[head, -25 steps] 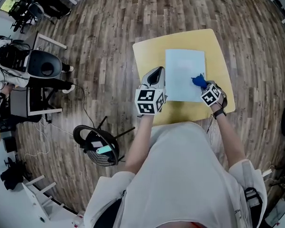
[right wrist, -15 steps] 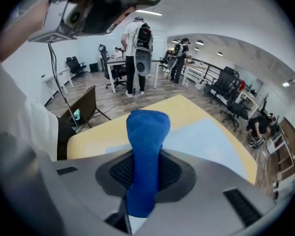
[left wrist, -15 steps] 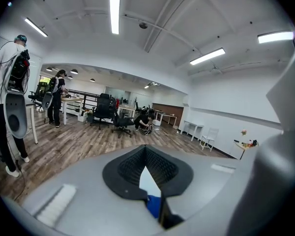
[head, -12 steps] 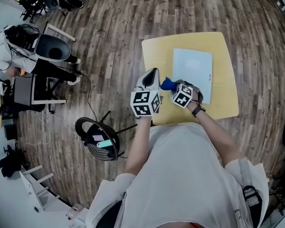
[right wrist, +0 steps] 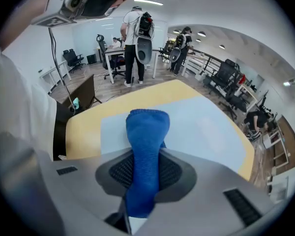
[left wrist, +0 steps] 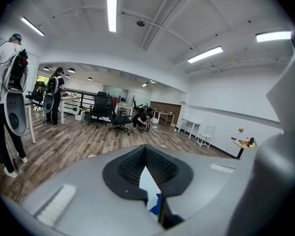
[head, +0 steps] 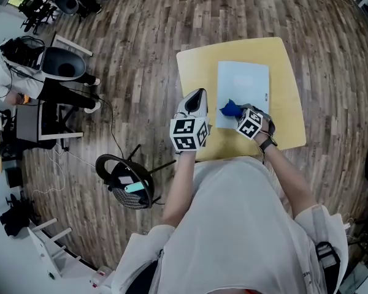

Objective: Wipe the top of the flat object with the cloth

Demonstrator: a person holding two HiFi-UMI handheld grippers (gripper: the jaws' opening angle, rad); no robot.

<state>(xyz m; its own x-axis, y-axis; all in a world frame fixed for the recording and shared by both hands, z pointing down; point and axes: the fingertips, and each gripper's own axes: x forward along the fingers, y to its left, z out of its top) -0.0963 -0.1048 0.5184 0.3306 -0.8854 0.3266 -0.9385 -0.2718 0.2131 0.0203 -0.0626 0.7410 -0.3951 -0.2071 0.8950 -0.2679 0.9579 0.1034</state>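
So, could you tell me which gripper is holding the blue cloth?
The right gripper: its jaws clamp the blue cloth over the pale sheet, while the left gripper holds nothing.

Left claw [left wrist: 146,154], jaws closed tip to tip, nothing held — in the thin wedge between them a sliver of pale sheet [left wrist: 146,181] and a scrap of blue cloth [left wrist: 156,205] — beyond, wood floor [left wrist: 64,141], office chairs [left wrist: 102,109], standing people [left wrist: 5,82], strip lights [left wrist: 112,9].

Around me I count: one yellow table [head: 193,66]; wood-plank floor [head: 141,35]; one black chair [head: 124,185], left; one person [head: 1,78], far left.
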